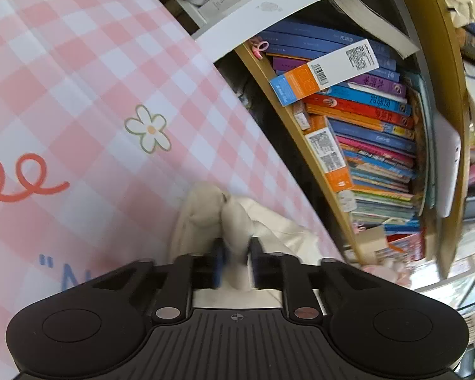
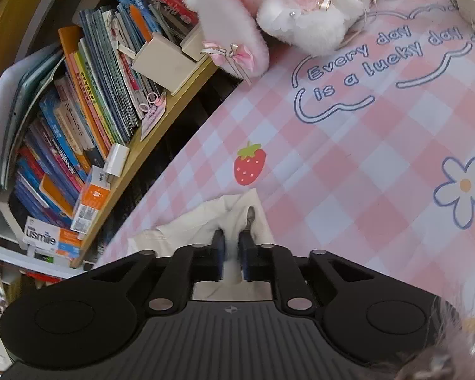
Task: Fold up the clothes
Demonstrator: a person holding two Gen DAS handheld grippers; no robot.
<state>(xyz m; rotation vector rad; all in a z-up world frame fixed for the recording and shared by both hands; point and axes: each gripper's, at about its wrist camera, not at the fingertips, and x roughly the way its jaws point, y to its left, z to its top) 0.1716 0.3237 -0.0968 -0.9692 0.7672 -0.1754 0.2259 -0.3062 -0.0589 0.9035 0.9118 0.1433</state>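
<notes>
A cream-white garment [image 1: 205, 218] lies bunched at the edge of the pink checked table mat [image 1: 79, 79]. My left gripper [image 1: 236, 253] is shut on a thick fold of it, which bulges up between the blue pads. In the right wrist view the same cream garment [image 2: 205, 221] spreads left toward the mat edge. My right gripper [image 2: 232, 247] is shut on a pointed corner of it, pinched between the blue pads. Most of the garment is hidden under both gripper bodies.
A bookshelf packed with books [image 1: 373, 120] stands past the table edge and also shows in the right wrist view [image 2: 72, 120]. A pink and white plush toy [image 2: 269, 9] sits at the far end of the mat [image 2: 364, 158]. A dark gap runs between table and shelf.
</notes>
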